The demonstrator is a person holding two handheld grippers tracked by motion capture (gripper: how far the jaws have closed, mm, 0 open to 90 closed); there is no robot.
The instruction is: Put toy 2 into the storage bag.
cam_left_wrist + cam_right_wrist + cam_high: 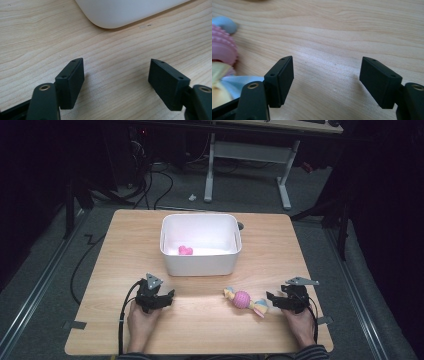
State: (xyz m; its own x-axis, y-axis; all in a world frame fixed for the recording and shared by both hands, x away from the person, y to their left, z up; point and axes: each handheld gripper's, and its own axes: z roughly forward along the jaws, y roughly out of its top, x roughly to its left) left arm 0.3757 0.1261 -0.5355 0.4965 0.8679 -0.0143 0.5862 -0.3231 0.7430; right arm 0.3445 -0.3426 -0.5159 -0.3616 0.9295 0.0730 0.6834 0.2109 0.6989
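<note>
Left gripper (169,296) sat low on the table (125,245), jaws spread wide, bare wood between them; in its own view the white bin (120,12) was cut off by the top edge, corner visible. Right gripper (270,298) also spread, nothing pinched. The pink toy (244,300) lay on the table just beside the right jaws (touching or not, couldn't tell); in the right gripper view it (223,50) was cropped at the left edge. Small pink thing (185,250) lay inside the bin (200,265), shape hard to make out.
</note>
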